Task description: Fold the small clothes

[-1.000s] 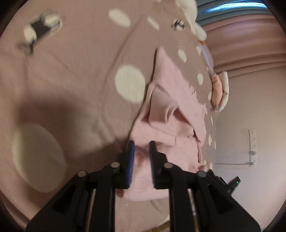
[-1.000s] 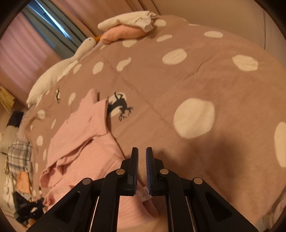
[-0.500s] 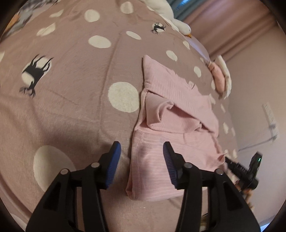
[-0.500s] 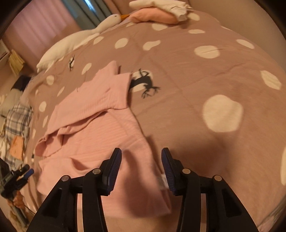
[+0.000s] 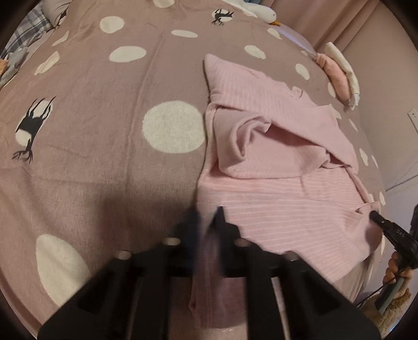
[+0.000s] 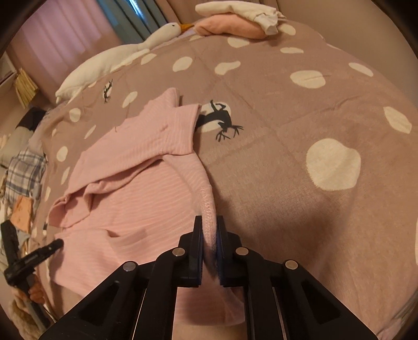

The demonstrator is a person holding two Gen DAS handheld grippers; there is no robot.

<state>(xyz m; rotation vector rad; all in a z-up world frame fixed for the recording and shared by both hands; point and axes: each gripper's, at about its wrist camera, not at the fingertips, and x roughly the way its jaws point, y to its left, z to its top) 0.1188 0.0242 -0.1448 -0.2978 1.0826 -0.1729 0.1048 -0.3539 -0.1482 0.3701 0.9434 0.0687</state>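
A pink ribbed top (image 5: 282, 188) lies on the spotted brown bedspread (image 5: 104, 130), its sleeves folded over the body. My left gripper (image 5: 207, 217) is shut on the garment's near left edge; it is blurred. In the right wrist view the same pink top (image 6: 135, 204) lies left of centre. My right gripper (image 6: 209, 230) is shut on the garment's near right edge, with the knit hem pinched between the pads. Each gripper shows at the edge of the other's view, the right one (image 5: 386, 230) and the left one (image 6: 34, 256).
A white goose plush (image 6: 125, 55) lies at the head of the bed. Folded pink and white clothes (image 6: 235, 21) are stacked at the far corner. A plaid cloth (image 6: 23, 172) and other items lie off the bed's left side. Curtains hang behind.
Both grippers were open half a second ago. Now each has closed on a near edge of the pink top.
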